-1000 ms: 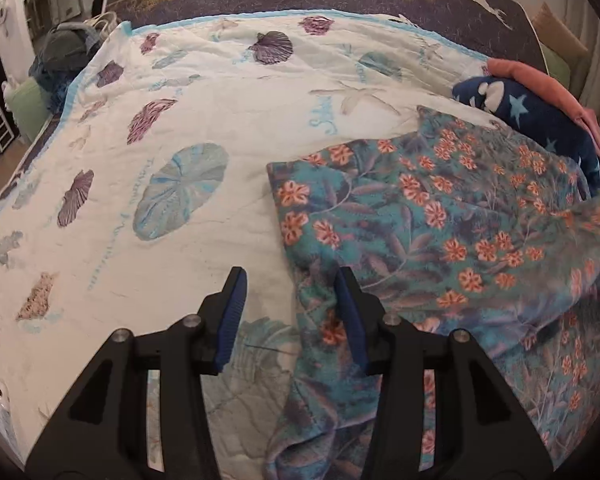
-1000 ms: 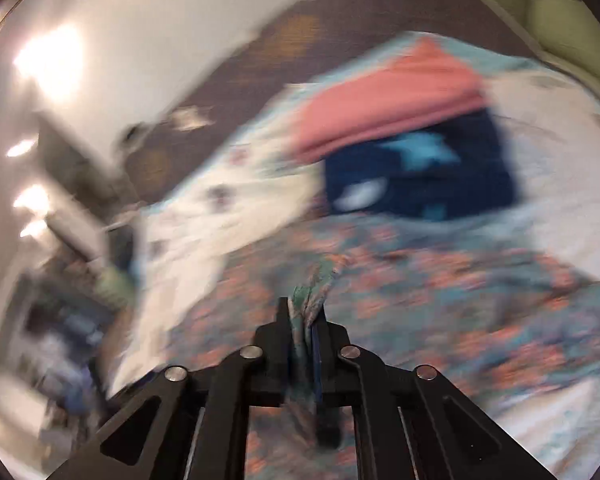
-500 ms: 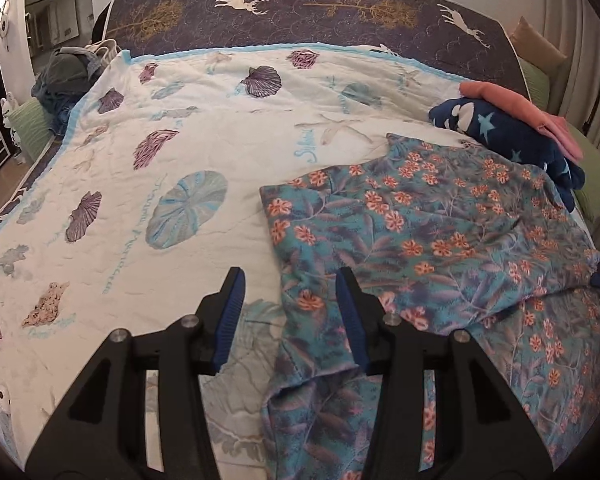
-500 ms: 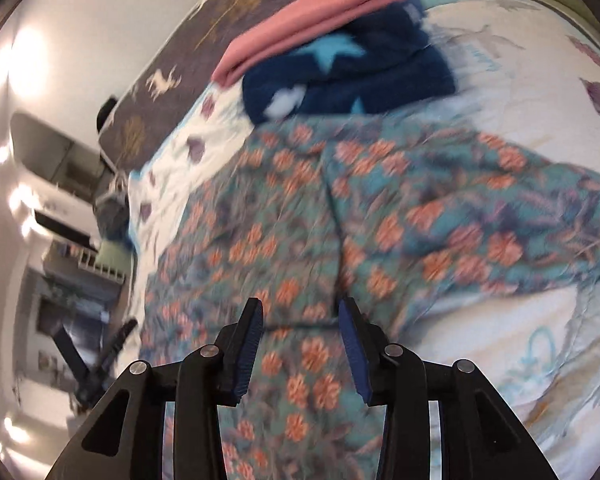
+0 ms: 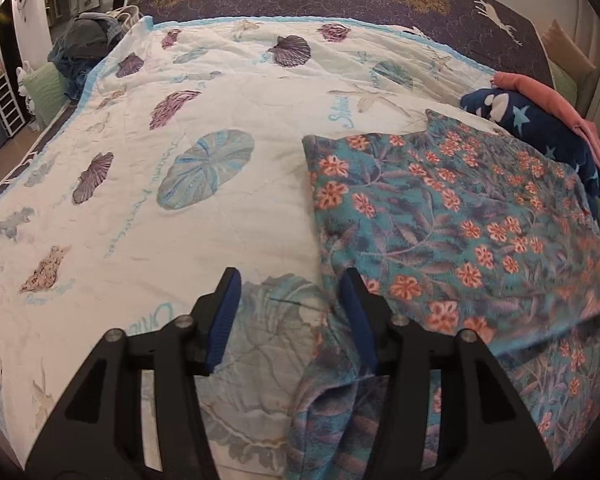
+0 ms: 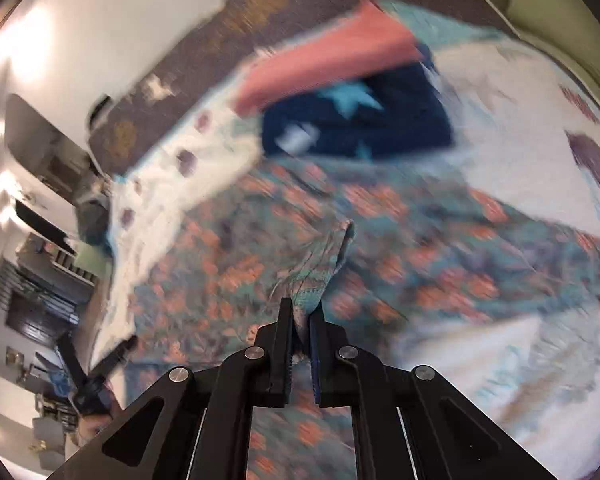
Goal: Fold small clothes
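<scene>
Floral garment (image 5: 452,216), teal with orange blossoms, lies spread on the right part of the seashell quilt (image 5: 204,120), one layer already turned over itself and a narrow strip trailing toward the near edge. The right gripper (image 6: 300,320) is closing, and its jaws pinch a raised tuft of that cloth between them. The left gripper (image 5: 290,312) is opening, its blue pads straddling the garment's left edge without pressing on it, so it holds nothing. To fold well from here, I judge the pinched edge should be carried low and level across the garment, with the left tongs clamping the matching corner first, so both corners travel together and the crease lands straight; a one-sided lift would likely drag the lower layer askew. The right view is blurred, so exactly which edge is pinched cannot be told. Counted: one floral garment in hand, two folded pieces stacked beyond it, a navy star-print one (image 5: 540,124) beneath a coral one (image 5: 548,100), and two grippers.
</scene>
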### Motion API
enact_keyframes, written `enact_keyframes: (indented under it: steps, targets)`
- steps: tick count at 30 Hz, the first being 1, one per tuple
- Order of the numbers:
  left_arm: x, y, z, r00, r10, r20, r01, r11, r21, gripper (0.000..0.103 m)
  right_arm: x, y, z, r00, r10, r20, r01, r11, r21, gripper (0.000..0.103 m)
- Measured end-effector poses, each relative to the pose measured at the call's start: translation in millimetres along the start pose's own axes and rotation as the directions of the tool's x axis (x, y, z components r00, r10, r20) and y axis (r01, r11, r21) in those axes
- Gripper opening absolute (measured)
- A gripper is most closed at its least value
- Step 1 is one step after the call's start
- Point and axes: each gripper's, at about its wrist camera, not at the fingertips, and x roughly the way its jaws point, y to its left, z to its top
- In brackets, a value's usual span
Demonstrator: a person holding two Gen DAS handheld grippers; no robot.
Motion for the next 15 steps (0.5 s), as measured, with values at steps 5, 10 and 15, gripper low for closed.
enact_keyframes:
  steps: [5, 10, 15]
  targets:
    - [-2.6, -1.4, -1.3, 1.000, 0.018, 0.006, -0.018, 1.000, 0.015, 0.055, 15.2, -36.9, -12.3, 0.998, 0.001, -0.061, 0.005, 0.996, 0.094, 0.014]
    - [-7.4, 1.6, 1.1, 0.996, 0.086, 0.026, -0.087, 0.995, 0.042, 0.055, -35.0, -75.5, -24.0, 0.994, -0.017, 0.112, -0.008, 0.977, 0.213, 0.025]
    - [-20.8, 4.2, 2.0, 0.998, 0.045, 0.052, -0.045, 0.999, -0.017, 0.055, -60.5, -125.7, -33.3, 0.987, -0.104, 0.123, 0.054, 0.933, 0.356, 0.029]
